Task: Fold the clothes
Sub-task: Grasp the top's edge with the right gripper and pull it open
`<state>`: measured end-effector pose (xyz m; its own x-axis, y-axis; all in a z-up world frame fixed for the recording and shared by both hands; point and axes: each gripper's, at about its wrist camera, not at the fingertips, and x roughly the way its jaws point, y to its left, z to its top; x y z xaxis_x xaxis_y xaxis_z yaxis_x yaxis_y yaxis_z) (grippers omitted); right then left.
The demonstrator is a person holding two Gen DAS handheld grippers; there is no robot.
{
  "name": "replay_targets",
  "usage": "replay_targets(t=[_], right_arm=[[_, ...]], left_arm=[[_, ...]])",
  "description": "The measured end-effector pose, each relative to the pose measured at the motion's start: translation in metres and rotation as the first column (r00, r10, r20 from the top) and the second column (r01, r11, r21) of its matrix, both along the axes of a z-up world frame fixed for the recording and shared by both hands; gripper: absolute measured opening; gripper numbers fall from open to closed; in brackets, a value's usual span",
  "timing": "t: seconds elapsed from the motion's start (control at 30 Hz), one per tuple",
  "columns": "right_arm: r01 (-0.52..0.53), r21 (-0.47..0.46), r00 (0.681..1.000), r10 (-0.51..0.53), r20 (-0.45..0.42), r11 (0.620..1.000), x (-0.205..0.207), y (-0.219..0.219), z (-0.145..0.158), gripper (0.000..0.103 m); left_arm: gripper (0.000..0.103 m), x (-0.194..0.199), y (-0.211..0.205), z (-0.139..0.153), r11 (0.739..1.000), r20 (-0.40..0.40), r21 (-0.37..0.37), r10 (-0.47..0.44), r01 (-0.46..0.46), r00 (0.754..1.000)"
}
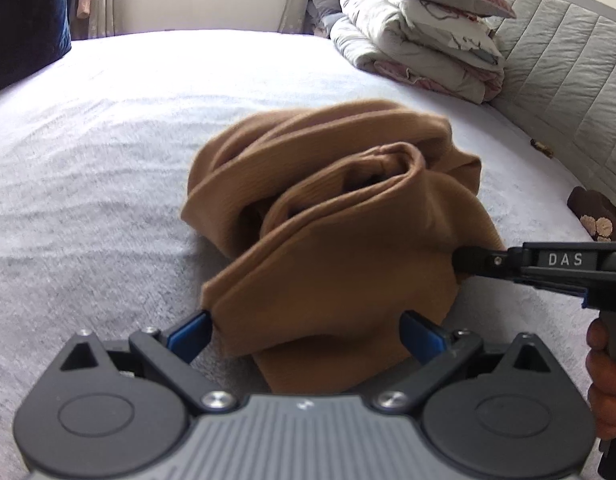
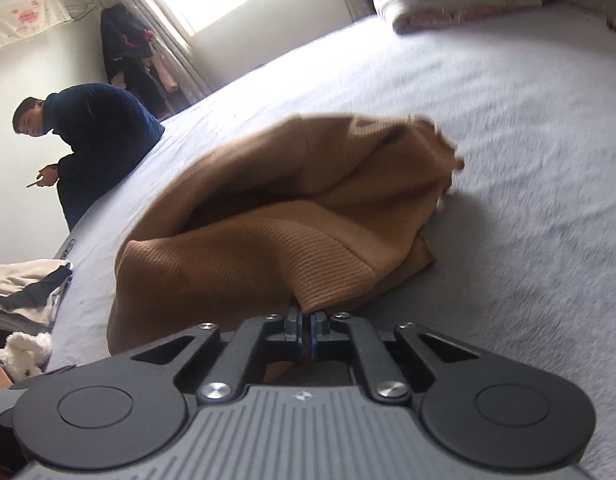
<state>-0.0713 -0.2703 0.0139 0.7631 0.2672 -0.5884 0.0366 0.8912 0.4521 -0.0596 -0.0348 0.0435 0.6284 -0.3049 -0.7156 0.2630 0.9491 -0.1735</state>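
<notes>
Pale bed sheet (image 1: 107, 160) extends broadly to the left of and beyond the brown knit garment (image 1: 332, 216), which lies bunched near the middle of the bed; the sheet's far edge meets the window wall, and to the right it runs up against a quilted grey headboard (image 1: 568, 80). A stack of folded quilts (image 1: 412, 40) topped by a pillow occupies the far right corner, well apart from the garment. The garment is ribbed, tan-brown, heaped in loose rolled folds with a tubular opening facing the left wrist camera; its near edge hangs between the blue pads of the left gripper (image 1: 305, 334), whose jaws stand wide apart on either side of the cloth. The right gripper (image 2: 306, 332) has its jaws pressed together on a ribbed hem, lifting that edge off the sheet. A seated person in dark blue (image 2: 87, 136) occupies the bed's far left edge.
</notes>
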Motion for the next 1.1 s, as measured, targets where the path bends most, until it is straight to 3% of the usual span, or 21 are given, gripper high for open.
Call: replay_targets(t=[0.17, 0.43, 0.53, 0.67, 0.97, 1.1], right_arm=[[0.057, -0.050, 0.998, -0.057, -0.002, 0.997, 0.002, -0.011, 0.009, 0.004], [0.194, -0.022, 0.981, -0.195, -0.024, 0.981, -0.004, -0.051, 0.012, 0.004], [0.232, -0.005, 0.972, -0.232, -0.030, 0.973, -0.005, -0.064, 0.013, 0.004], [0.274, -0.065, 0.961, -0.275, 0.000, 0.959, -0.007, -0.069, 0.016, 0.003], [0.384, -0.093, 0.922, -0.387, -0.010, 0.918, -0.005, -0.095, 0.009, 0.003], [0.440, -0.090, 0.895, -0.444, -0.034, 0.893, -0.006, -0.110, 0.005, 0.003]], left_arm=[[0.101, -0.011, 0.000, 0.021, 1.000, 0.055, -0.012, 0.010, -0.010, 0.998], [0.101, -0.015, 0.006, 0.024, 0.999, 0.070, -0.042, 0.029, -0.026, 0.997], [0.101, -0.012, 0.006, 0.024, 0.998, 0.077, -0.068, 0.008, -0.003, 0.997], [0.101, -0.014, 0.000, 0.026, 0.996, 0.110, -0.082, -0.030, 0.039, 0.993], [0.101, -0.021, -0.017, 0.024, 0.983, 0.176, -0.054, -0.163, 0.175, 0.971], [0.100, -0.023, -0.019, 0.028, 0.982, 0.199, -0.016, -0.179, 0.186, 0.963]])
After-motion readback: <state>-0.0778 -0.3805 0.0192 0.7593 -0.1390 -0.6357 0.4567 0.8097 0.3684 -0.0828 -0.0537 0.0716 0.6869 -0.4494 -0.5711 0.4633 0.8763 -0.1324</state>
